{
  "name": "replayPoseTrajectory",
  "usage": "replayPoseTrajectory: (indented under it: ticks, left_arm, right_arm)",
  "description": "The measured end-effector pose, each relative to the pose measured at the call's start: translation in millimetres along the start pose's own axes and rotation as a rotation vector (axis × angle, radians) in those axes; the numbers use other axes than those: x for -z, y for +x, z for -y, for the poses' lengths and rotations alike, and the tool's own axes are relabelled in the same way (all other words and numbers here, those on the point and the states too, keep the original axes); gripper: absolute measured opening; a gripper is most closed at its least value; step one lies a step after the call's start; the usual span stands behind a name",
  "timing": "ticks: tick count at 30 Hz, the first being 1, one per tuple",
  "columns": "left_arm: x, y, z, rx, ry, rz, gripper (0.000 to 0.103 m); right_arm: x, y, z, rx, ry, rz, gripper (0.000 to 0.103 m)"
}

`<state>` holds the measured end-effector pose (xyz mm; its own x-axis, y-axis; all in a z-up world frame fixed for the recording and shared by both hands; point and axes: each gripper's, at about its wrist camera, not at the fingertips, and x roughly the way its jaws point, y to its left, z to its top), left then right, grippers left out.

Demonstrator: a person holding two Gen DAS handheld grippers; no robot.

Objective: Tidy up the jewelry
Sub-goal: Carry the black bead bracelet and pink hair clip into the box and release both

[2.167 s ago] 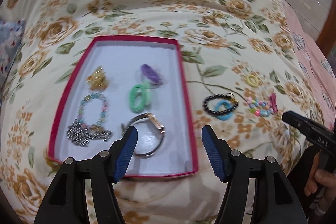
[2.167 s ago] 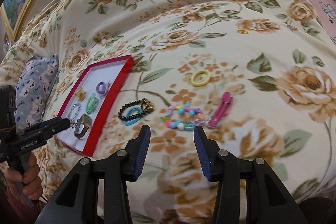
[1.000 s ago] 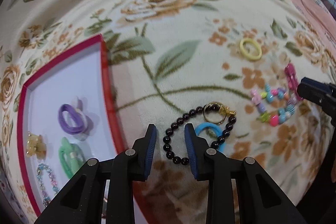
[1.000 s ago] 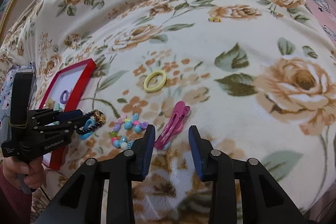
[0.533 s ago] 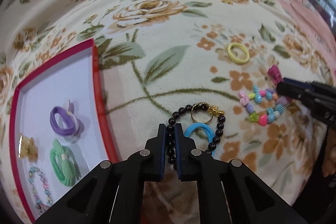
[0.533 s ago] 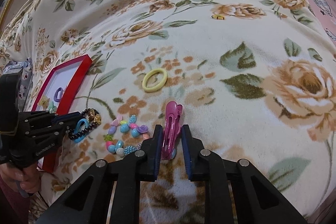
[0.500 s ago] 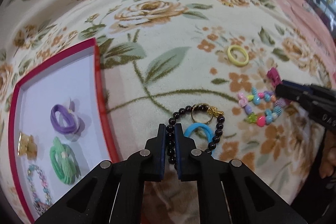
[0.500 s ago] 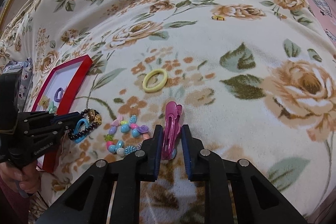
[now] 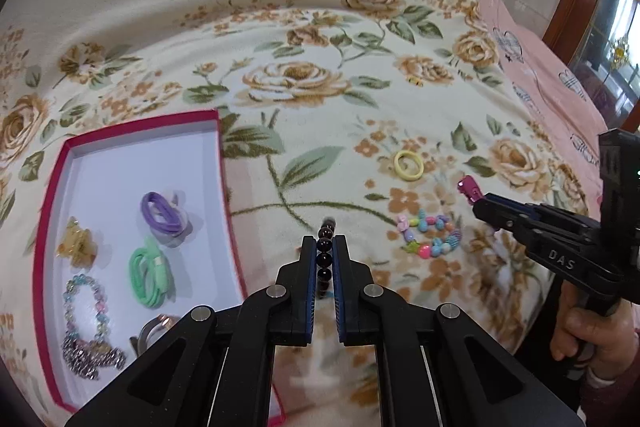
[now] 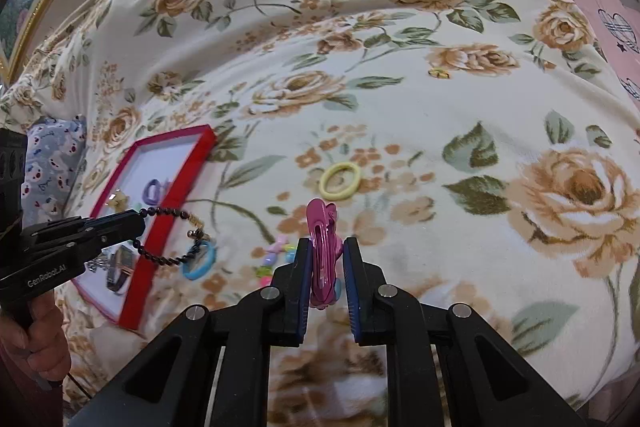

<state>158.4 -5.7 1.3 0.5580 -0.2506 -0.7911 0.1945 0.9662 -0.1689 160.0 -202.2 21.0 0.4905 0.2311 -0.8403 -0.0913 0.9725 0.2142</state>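
Observation:
My left gripper [image 9: 324,247] is shut on a black bead bracelet [image 9: 325,255], lifted off the floral blanket. In the right wrist view that bracelet [image 10: 168,251] hangs from the left gripper [image 10: 138,223] with a blue hair ring [image 10: 199,260] dangling on it, beside the red tray [image 10: 176,183]. My right gripper [image 10: 327,247] is shut on a pink hair clip [image 10: 322,247], raised a little. The clip's tip [image 9: 468,187] sticks out of the right gripper [image 9: 478,205] in the left wrist view. A colourful bead bracelet [image 9: 430,235] and a yellow hair ring [image 9: 409,165] lie on the blanket.
The red tray [image 9: 224,171] with a white floor holds a purple hair tie [image 9: 162,213], a green hair tie [image 9: 150,273], an amber clip [image 9: 76,245], a pastel bead bracelet [image 9: 82,303], a silver chain [image 9: 86,353] and a metal bangle [image 9: 154,329]. A small gold item [image 10: 439,73] lies farther back. A pink sheet [image 9: 540,75] borders the right.
The left gripper closed on the black bead bracelet and lifted it, blue ring hanging from it, toward the tray. The right gripper closed on the pink clip and raised it slightly.

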Motion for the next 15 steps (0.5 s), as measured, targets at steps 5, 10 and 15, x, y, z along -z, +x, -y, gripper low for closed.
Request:
replayPoseTrajectory:
  ticks: [5, 10, 15]
  left_arm:
    - [11, -30, -8, -0.003, -0.036, 0.032, 0.006]
    - [23, -60, -18, -0.013, -0.071, 0.066, 0.006]
    - [32, -79, -32, -0.025, -0.12, 0.089, 0.006]
  right_arm:
    - [1, -6, -12, -0.02, -0.019, 0.011, 0.015]
    - [2, -9, -29, -0.046, -0.046, 0.012, 0.015]
    - [2, -8, -45, -0.073, -0.072, 0.005, 0.015]
